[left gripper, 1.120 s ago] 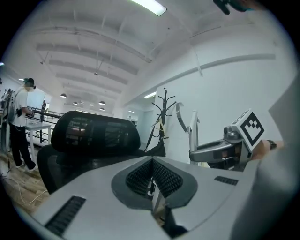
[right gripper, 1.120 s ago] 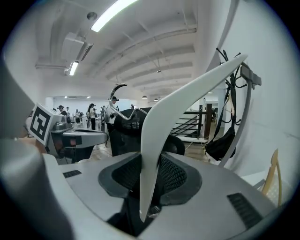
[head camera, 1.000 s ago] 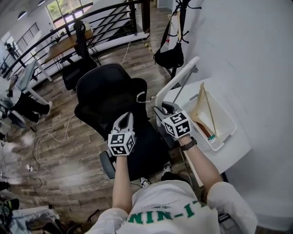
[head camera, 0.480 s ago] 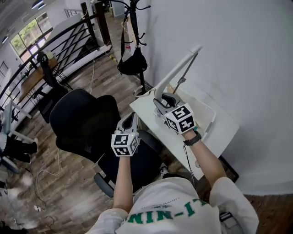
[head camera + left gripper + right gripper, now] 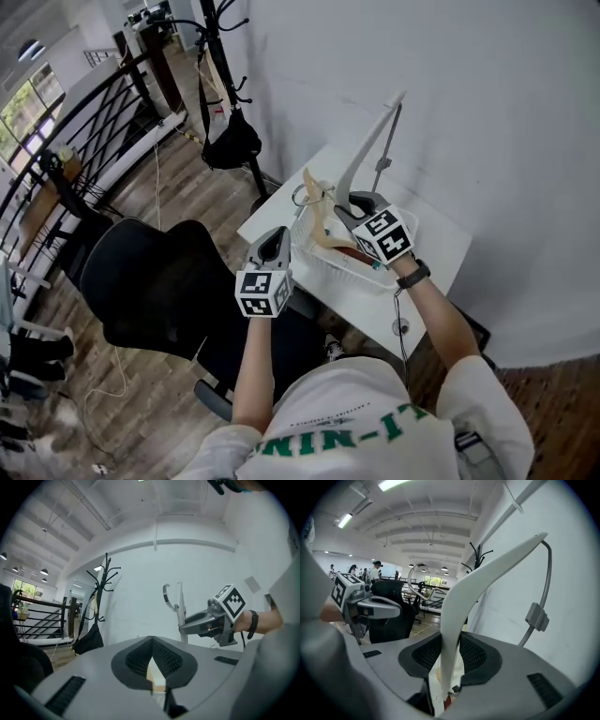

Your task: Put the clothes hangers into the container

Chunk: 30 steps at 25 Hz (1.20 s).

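The right gripper [image 5: 354,204] clamps the white plastic hanger [image 5: 371,150] by one arm above the container [image 5: 330,265]. The hanger is probably light, stiff and slick. The left gripper [image 5: 274,236] is closed and empty.

White hanger [image 5: 371,150] above container [image 5: 345,272], wooden hanger [image 5: 315,217] inside

right hand-held gripper [image 5: 353,203] + white hanger [image 5: 371,141]: above chair [image 5: 155,291] → above container [image 5: 330,265] | left hand-held gripper [image 5: 274,236]: chair → table [image 5: 441,246] edge
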Each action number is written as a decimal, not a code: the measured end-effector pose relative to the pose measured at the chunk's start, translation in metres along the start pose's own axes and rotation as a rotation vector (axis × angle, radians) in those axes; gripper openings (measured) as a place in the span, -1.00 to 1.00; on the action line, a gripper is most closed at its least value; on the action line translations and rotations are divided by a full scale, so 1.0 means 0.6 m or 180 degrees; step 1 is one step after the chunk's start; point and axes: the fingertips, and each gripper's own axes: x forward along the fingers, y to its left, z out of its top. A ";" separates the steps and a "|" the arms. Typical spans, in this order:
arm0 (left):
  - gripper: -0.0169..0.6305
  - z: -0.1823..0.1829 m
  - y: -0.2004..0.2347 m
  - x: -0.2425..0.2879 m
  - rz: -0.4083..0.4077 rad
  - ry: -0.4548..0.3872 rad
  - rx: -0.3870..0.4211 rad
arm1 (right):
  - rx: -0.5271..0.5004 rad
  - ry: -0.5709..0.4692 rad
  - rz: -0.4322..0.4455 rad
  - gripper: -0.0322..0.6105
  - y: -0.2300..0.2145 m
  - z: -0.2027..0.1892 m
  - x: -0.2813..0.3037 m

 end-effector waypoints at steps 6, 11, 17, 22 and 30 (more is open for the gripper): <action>-0.92 -0.010 -0.015 0.036 -0.0141 0.0040 -0.0036 | 0.0102 0.0617 -0.0004 -0.47 -0.025 -0.126 0.027; -0.92 -0.026 -0.028 0.053 -0.0193 0.0102 -0.0102 | 0.0468 0.0988 0.0039 -0.47 -0.020 -0.221 0.060; -0.92 -0.054 -0.021 0.050 -0.0176 0.0251 -0.0139 | 0.0745 0.1376 0.0160 -0.47 0.013 -0.308 0.106; -0.92 -0.064 0.003 0.042 -0.0100 0.0316 -0.0151 | 0.0640 0.1737 0.0345 -0.46 0.031 -0.371 0.143; -0.92 -0.073 0.022 0.037 -0.0032 0.0359 -0.0118 | 0.0708 0.2223 0.0643 -0.47 0.061 -0.453 0.175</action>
